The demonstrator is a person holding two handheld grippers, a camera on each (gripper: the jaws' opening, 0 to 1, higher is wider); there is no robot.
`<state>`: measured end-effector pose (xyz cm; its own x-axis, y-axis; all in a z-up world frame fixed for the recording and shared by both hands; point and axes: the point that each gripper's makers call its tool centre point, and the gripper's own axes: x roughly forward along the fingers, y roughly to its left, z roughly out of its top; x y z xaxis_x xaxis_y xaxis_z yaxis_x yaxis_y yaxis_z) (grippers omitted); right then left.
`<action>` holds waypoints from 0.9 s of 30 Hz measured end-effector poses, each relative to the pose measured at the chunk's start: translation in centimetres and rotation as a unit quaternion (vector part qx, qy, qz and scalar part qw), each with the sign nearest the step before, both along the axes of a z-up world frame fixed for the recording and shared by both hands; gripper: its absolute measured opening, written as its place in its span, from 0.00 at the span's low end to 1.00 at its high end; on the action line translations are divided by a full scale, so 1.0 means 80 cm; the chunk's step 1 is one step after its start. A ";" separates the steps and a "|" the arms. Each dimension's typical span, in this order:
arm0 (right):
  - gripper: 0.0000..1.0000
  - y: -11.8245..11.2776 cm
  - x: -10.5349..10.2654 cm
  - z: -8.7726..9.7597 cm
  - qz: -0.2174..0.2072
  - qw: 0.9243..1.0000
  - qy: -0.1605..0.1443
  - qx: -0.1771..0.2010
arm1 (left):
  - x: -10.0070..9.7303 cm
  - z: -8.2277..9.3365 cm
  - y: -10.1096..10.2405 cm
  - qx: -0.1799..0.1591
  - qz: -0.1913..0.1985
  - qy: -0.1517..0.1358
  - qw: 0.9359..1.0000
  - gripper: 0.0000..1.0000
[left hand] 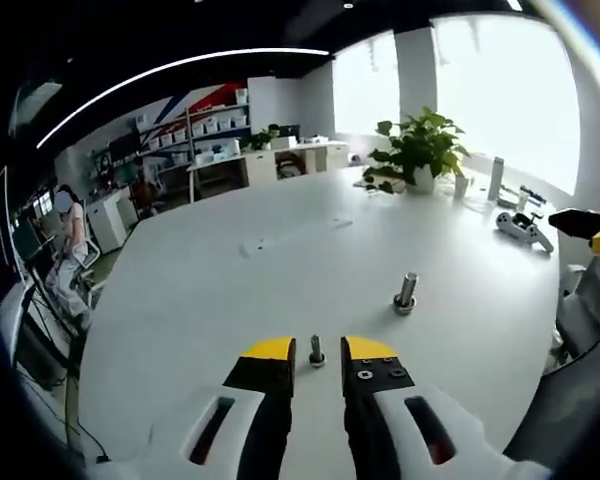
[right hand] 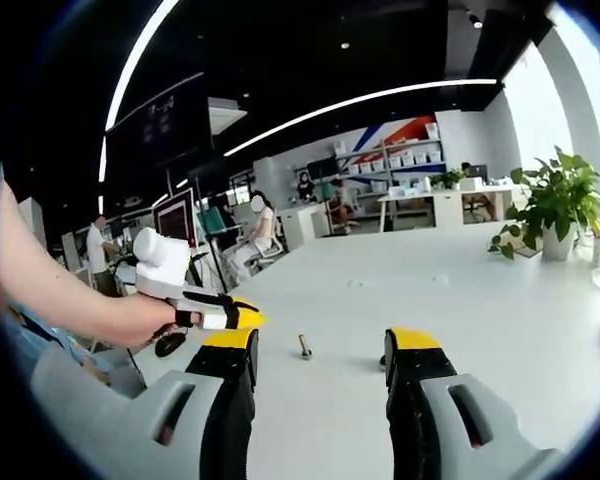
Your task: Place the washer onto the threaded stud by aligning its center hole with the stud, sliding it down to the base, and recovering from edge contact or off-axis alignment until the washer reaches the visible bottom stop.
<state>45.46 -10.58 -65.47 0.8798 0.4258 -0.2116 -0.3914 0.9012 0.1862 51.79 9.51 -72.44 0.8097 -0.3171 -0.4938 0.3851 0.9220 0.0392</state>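
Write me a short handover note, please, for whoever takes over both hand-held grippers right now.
Left hand-held gripper: open, empty, its tips either side of a small upright threaded stud on the white table.
Right hand-held gripper: open, empty, low over the table.
A larger metal stud stands further out, ahead and to the right in the left gripper view.
Washer: not identifiable in the pictures; locate it first.
Done: nothing visible. Left: pick up the washer, align its hole, slide it down to the base.
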 end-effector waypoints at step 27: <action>0.55 -0.011 -0.010 0.015 -0.019 0.997 -0.035 -0.067 | -0.113 0.099 0.051 -0.063 0.014 -0.130 0.989 0.18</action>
<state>44.68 -11.43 -64.24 0.9093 0.3643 -0.2013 -0.3646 0.9304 0.0369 42.75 13.58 -64.48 0.9135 -0.3386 -0.2256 0.3514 0.9360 0.0183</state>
